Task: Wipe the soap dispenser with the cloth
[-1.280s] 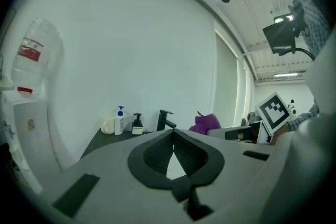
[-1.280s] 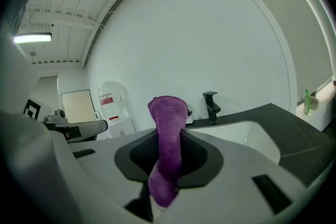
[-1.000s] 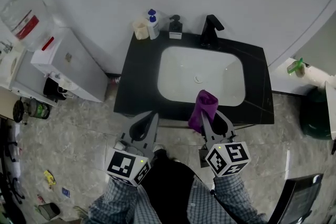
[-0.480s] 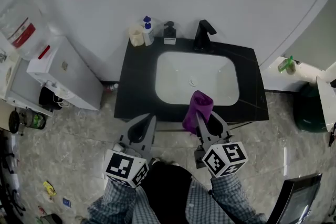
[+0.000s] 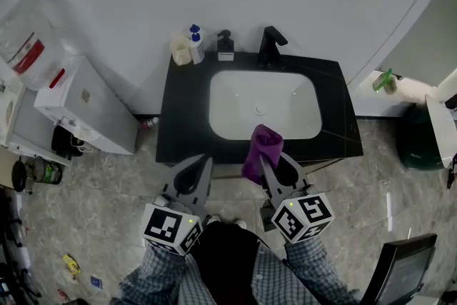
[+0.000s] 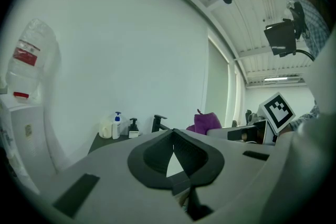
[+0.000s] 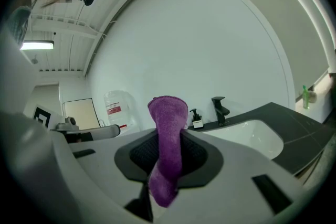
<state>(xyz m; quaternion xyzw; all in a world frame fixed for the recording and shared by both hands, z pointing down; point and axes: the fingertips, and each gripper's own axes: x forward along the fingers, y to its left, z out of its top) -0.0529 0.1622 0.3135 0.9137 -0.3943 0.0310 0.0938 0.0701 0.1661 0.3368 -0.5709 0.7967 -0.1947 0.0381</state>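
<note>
Clamping a soft purple microfibre cloth upright, the right gripper is closed on it; the left gripper is closed, empty. Small black pump soap dispenser stands at the back edge of the black countertop, well apart. Likely light, tippable: brace its body, not the pump.

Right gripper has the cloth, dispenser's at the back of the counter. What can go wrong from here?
1. The soap dispenser stands free, close to the blue-capped bottle and the faucet. A one-sided wipe may tip it or its neighbour, as the left gripper is shut and far off.
2. The right gripper pinches the cloth mid-length; loose ends may slip or drag.
</note>
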